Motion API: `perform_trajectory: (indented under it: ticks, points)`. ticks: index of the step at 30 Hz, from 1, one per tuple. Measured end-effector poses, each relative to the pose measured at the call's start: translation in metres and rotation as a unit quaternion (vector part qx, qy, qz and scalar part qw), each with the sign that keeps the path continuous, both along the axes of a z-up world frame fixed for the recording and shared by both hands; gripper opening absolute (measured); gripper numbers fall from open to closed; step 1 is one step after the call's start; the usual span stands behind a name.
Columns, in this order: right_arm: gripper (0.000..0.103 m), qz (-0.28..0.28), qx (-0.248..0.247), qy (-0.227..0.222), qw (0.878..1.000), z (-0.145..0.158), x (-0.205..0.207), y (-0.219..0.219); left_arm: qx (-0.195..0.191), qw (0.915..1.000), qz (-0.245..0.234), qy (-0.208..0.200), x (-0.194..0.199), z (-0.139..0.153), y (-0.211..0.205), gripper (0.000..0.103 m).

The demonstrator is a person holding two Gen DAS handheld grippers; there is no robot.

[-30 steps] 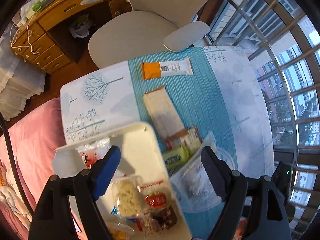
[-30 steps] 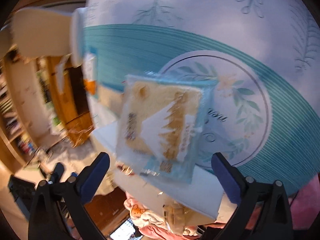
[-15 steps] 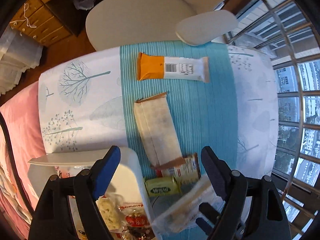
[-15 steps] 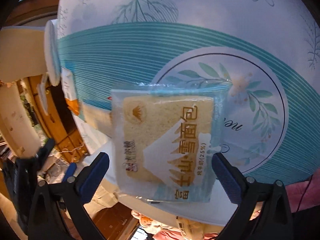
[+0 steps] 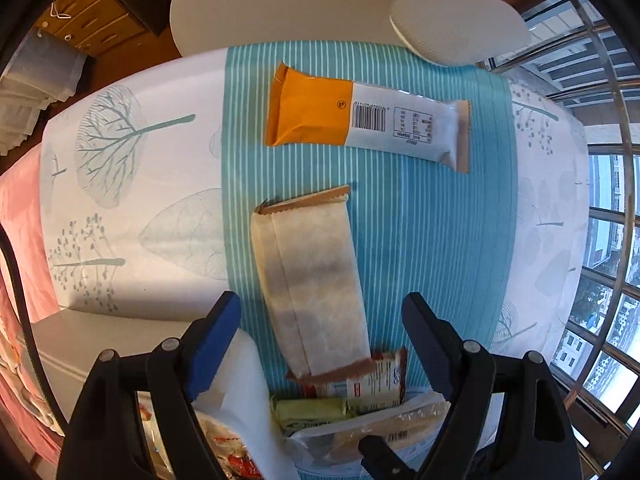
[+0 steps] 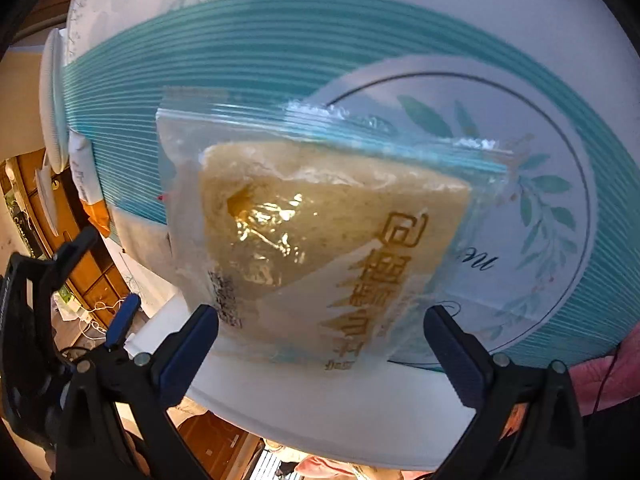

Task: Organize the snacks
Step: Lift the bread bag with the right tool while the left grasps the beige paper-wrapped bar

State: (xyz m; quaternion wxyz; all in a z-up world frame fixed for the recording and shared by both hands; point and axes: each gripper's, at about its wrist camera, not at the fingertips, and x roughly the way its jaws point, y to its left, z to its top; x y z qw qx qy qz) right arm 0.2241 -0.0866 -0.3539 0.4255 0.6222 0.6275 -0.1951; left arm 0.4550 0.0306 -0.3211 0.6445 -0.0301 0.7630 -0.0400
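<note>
My left gripper [image 5: 320,312] is open and points down at a long beige packet [image 5: 312,280] lying on the teal striped cloth; nothing is between its fingers. Beyond it lies an orange-and-white bar [image 5: 360,120]. A small red-and-white packet [image 5: 372,380] and a green one [image 5: 308,408] lie at the beige packet's near end. My right gripper [image 6: 324,320] is open, its fingers either side of the near edge of a clear bagged bread slice [image 6: 320,220]. The pads do not press on it. The bread bag [image 5: 360,436] also shows low in the left wrist view.
A white box [image 5: 248,380] with several wrapped snacks stands at the table's lower left in the left wrist view. A white chair [image 5: 280,0] is behind the table, a wooden drawer unit [image 5: 92,16] beyond, window bars [image 5: 600,240] to the right and pink bedding [image 5: 20,220] to the left.
The left gripper has come down and forward from over the white box to over the beige packet. The right gripper has dropped closer to the bread bag, which looks larger.
</note>
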Motion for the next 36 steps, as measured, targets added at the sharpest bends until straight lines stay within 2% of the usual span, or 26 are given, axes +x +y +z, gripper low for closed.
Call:
perform_trajectory:
  ticks: [14, 19, 23, 26, 31, 36]
  points:
    - [0.103, -0.002, -0.030, 0.019, 0.999, -0.006, 0.012, -0.001, 0.023, 0.9995, 0.002, 0.022, 0.007, -0.034, -0.015, 0.081]
    - [0.103, 0.017, -0.052, 0.040, 0.998, -0.008, 0.025, -0.002, 0.031, 0.9992, 0.003, 0.026, 0.007, -0.041, -0.022, 0.069]
    - [0.103, 0.031, -0.062, 0.050, 0.996, -0.009, 0.034, 0.000, 0.033, 0.9992, 0.002, 0.021, 0.007, -0.047, -0.015, 0.069]
    - [0.103, 0.040, -0.065, 0.055, 0.995, -0.011, 0.042, 0.004, 0.048, 0.9987, -0.002, 0.016, 0.006, -0.047, -0.013, 0.061]
    - [0.103, 0.038, -0.059, 0.052, 0.996, -0.013, 0.047, 0.006, 0.045, 0.9990, 0.001, 0.002, 0.003, -0.040, -0.008, 0.054]
    - [0.094, 0.034, -0.041, 0.046, 0.998, -0.017, 0.041, -0.002, 0.043, 0.9990, -0.004, -0.010, -0.004, -0.036, -0.005, 0.053]
